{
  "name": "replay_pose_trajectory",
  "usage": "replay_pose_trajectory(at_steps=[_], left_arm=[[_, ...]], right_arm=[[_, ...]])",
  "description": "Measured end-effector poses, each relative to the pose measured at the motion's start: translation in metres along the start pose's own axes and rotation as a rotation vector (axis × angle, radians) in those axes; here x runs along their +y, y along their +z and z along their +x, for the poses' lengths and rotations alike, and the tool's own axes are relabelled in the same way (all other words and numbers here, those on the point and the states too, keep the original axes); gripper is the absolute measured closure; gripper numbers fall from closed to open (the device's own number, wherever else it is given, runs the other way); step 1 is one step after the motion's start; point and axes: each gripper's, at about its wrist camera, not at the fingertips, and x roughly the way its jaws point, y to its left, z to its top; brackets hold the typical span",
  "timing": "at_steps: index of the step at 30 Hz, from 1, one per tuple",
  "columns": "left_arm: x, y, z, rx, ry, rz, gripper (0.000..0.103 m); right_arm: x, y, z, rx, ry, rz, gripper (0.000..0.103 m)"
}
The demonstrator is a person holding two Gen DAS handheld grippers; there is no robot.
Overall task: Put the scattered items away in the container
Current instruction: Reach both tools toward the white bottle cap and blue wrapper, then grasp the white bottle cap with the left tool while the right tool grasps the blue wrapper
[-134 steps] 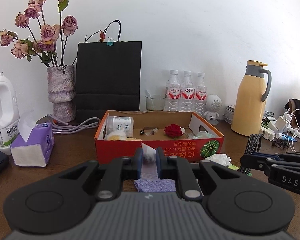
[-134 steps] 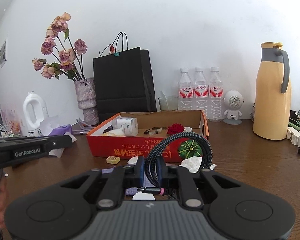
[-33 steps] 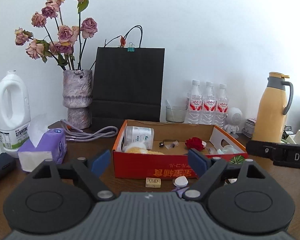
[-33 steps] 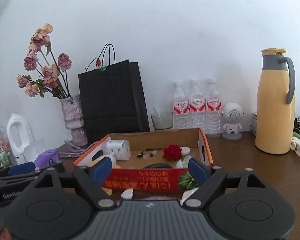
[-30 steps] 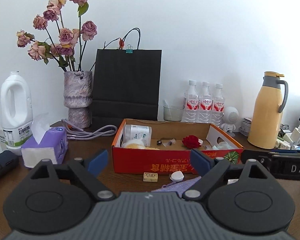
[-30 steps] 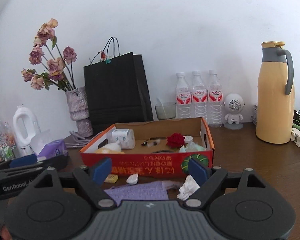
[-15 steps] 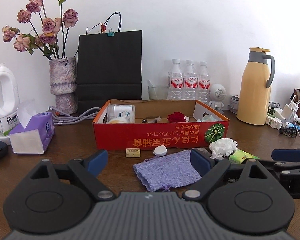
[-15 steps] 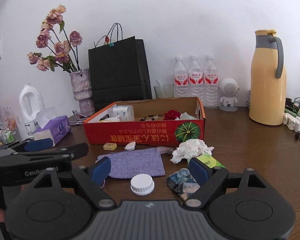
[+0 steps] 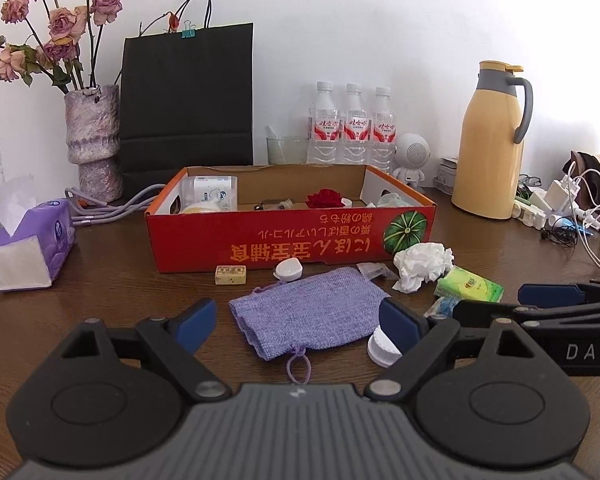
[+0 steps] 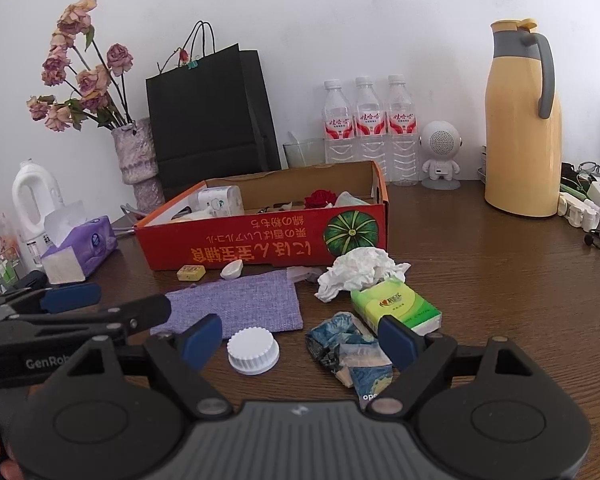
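The red cardboard box (image 9: 292, 240) (image 10: 260, 246) stands mid-table with a roll, a red rose and small items inside. In front of it lie a purple cloth pouch (image 9: 308, 316) (image 10: 244, 304), a small yellow block (image 9: 231, 275) (image 10: 190, 273), a white cap (image 9: 288, 270) (image 10: 232, 270), crumpled white tissue (image 9: 422, 264) (image 10: 360, 270), a green tissue pack (image 9: 470, 288) (image 10: 396, 306), a white ribbed lid (image 10: 253, 350) (image 9: 382, 350) and a blue wrapper (image 10: 348, 354). My left gripper (image 9: 300, 322) hangs open over the pouch. My right gripper (image 10: 300, 338) stands open, lid and wrapper between its fingers, untouched.
Along the wall stand a vase of dried roses (image 9: 94, 140), a black paper bag (image 9: 188, 96), three water bottles (image 9: 354, 128), a small white robot figure (image 9: 412, 158) and a yellow thermos (image 9: 490, 144). A purple tissue box (image 9: 28, 244) sits left; chargers and cables (image 9: 572, 208) lie right.
Both grippers, earlier shut on a small roll and a cable, now stand open and empty. Over the last second both sank and tilted down, bringing the scattered items before the box into view.
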Motion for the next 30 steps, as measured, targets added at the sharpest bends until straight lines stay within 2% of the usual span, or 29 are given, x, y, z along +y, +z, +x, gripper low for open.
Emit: replay_pose_trajectory(at_steps=[5, 7, 8, 10, 12, 14, 16, 20, 23, 25, 26, 30], left_arm=[[0.000, -0.001, 0.006, 0.036, -0.019, 0.009, 0.016], [0.000, -0.002, 0.009, 0.055, -0.021, 0.010, 0.017], [0.001, -0.002, 0.010, 0.067, -0.020, 0.010, 0.020], [0.002, -0.004, 0.014, 0.095, -0.024, 0.005, 0.030], [0.001, -0.005, 0.017, 0.115, -0.039, 0.004, 0.041], [-0.002, -0.005, 0.019, 0.124, -0.063, 0.012, 0.047], [-0.006, -0.004, 0.023, 0.128, -0.094, 0.024, 0.047], [-0.020, 0.000, 0.036, 0.148, -0.194, 0.057, 0.049], [-0.036, 0.002, 0.052, 0.174, -0.252, 0.119, 0.048], [-0.042, 0.001, 0.063, 0.210, -0.244, 0.137, 0.052], [-0.042, 0.000, 0.066, 0.213, -0.246, 0.133, 0.063], [-0.039, -0.002, 0.065, 0.200, -0.258, 0.115, 0.066]], right_arm=[[-0.002, 0.002, 0.003, 0.015, -0.002, -0.012, 0.021], [-0.006, 0.003, 0.005, 0.027, -0.018, -0.030, 0.027], [-0.009, 0.004, 0.007, 0.037, -0.028, -0.037, 0.029], [-0.016, 0.004, 0.011, 0.052, -0.037, -0.038, 0.042], [-0.024, 0.006, 0.015, 0.068, -0.032, -0.022, 0.046], [-0.028, 0.008, 0.020, 0.075, -0.023, -0.023, 0.050], [-0.027, 0.012, 0.025, 0.082, -0.017, -0.039, 0.059], [-0.024, 0.018, 0.033, 0.101, 0.014, -0.066, 0.060], [-0.020, 0.015, 0.034, 0.113, -0.004, -0.110, 0.060], [-0.024, 0.012, 0.032, 0.124, -0.009, -0.114, 0.061], [-0.026, 0.011, 0.032, 0.131, -0.015, -0.115, 0.061], [-0.032, 0.004, 0.035, 0.169, -0.029, -0.112, 0.060]])
